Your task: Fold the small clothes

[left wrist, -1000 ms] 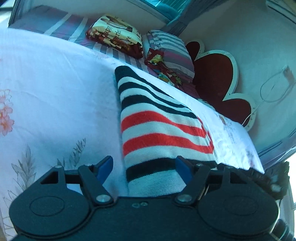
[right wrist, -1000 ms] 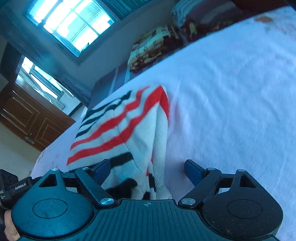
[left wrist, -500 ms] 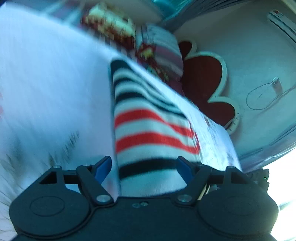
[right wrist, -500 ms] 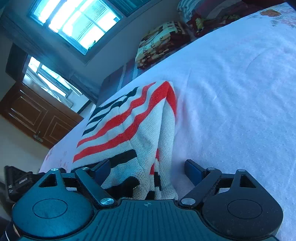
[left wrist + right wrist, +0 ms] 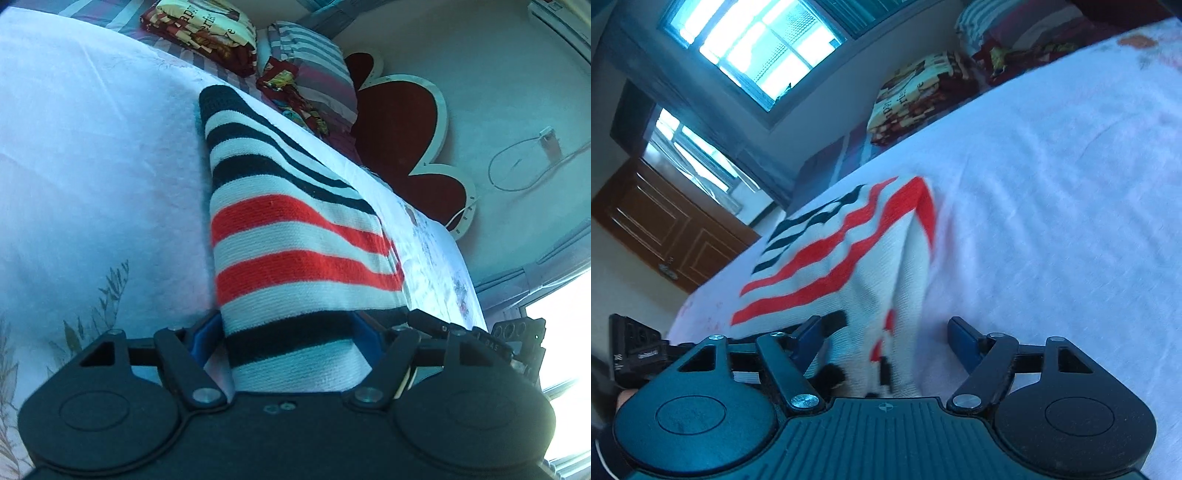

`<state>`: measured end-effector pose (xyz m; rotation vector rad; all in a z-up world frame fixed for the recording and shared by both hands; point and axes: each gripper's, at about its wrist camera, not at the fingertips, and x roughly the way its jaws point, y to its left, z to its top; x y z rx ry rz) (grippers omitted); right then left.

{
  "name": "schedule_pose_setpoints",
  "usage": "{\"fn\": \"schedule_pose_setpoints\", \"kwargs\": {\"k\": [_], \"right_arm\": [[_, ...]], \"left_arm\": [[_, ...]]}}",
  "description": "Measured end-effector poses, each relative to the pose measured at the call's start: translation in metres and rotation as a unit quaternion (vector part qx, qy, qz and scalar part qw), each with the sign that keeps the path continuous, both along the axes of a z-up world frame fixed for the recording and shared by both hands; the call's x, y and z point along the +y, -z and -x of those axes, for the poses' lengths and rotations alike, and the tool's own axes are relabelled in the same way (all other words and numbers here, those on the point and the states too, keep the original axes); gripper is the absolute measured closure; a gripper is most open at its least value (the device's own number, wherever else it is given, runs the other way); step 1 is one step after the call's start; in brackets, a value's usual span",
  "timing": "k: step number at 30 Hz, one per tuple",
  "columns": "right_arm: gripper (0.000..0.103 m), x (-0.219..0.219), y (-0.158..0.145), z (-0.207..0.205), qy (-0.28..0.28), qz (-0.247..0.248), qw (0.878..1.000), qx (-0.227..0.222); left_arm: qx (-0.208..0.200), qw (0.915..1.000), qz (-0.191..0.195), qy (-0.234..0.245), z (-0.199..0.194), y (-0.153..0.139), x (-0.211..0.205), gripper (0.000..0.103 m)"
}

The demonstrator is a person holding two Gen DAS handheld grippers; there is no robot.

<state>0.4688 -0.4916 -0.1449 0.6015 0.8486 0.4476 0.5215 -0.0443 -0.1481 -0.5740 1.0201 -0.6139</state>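
Note:
A folded knit garment (image 5: 295,236) with white, black and red stripes lies on the white bedsheet (image 5: 92,166). Its near end sits between the blue pads (image 5: 203,334) of my left gripper (image 5: 286,332). A sliver of sheet shows beside the left pad, so the jaws stand apart around the cloth. In the right wrist view the same garment (image 5: 831,266) reaches in between the blue fingertips (image 5: 962,338) of my right gripper (image 5: 884,336). Those jaws are closing, with a gap still showing beside the right pad. The other gripper (image 5: 635,347) shows at the left edge.
Folded printed blankets (image 5: 207,26) and striped pillows (image 5: 314,70) are stacked at the head of the bed, before a red flower-shaped headboard (image 5: 399,147). A window (image 5: 757,48) and a brown wooden door (image 5: 665,229) lie beyond the bed's far side. A cable (image 5: 524,166) hangs on the wall.
The right gripper's pads have drawn closer together around the garment's end. The left gripper has dipped towards the cloth, which now fills more of its view.

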Motion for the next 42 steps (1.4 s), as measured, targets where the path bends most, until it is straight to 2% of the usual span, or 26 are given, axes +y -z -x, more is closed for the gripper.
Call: {"fn": "schedule_pose_setpoints", "kwargs": {"k": [4,6,8,9,11,13,15,16,18,20,23,26,33,42], "right_arm": [[0.029,0.010,0.002,-0.009,-0.027,-0.004,1.000,0.006],[0.029,0.021,0.004,-0.010,-0.061,-0.032,0.997,0.016],[0.029,0.030,0.002,-0.008,-0.079,-0.009,0.997,0.003],[0.030,0.025,0.003,-0.010,-0.073,-0.023,0.997,0.008],[0.039,0.011,0.011,-0.013,-0.047,-0.057,0.997,0.019],[0.040,0.010,0.015,-0.014,-0.043,-0.062,0.997,0.015],[0.039,0.024,0.009,-0.016,-0.045,-0.034,0.998,0.007],[0.040,0.030,0.006,-0.018,-0.046,-0.017,0.999,0.004],[0.046,0.045,0.000,-0.018,-0.049,0.022,0.999,-0.004],[0.061,0.059,-0.006,-0.014,-0.055,0.068,0.996,-0.018],[0.068,0.080,-0.017,-0.001,-0.057,0.131,0.988,-0.052],[0.070,0.105,-0.029,0.015,-0.058,0.186,0.977,-0.089],[0.070,0.166,-0.062,0.055,-0.078,0.234,0.959,-0.143],[0.070,0.291,-0.094,0.104,-0.107,0.225,0.952,-0.178]], "left_arm": [[-0.007,1.0000,0.004,0.001,0.000,0.002,0.001,0.029],[-0.010,0.9999,0.001,0.004,-0.001,0.001,-0.001,0.029],[-0.010,0.9999,-0.005,0.011,-0.002,0.000,-0.002,0.029],[-0.009,0.9999,-0.005,0.013,-0.003,0.000,-0.001,0.030],[-0.007,0.9999,-0.002,0.016,-0.004,0.001,0.001,0.030],[-0.010,0.9998,0.002,0.017,-0.006,0.002,0.000,0.031],[-0.012,0.9998,0.008,0.015,-0.007,0.004,-0.005,0.031],[-0.018,0.9997,-0.002,0.017,-0.007,0.003,-0.010,0.032],[-0.046,0.9966,-0.060,0.031,-0.004,-0.006,-0.026,0.036],[-0.070,0.9914,-0.105,0.037,0.001,-0.014,-0.039,0.040],[-0.091,0.9877,-0.123,0.033,0.008,-0.024,-0.046,0.047],[-0.106,0.9877,-0.111,0.029,0.017,-0.033,-0.040,0.050],[-0.151,0.9818,-0.113,0.027,0.051,-0.068,-0.018,0.051],[-0.164,0.9768,-0.138,-0.006,0.104,-0.110,0.078,0.051]]}}
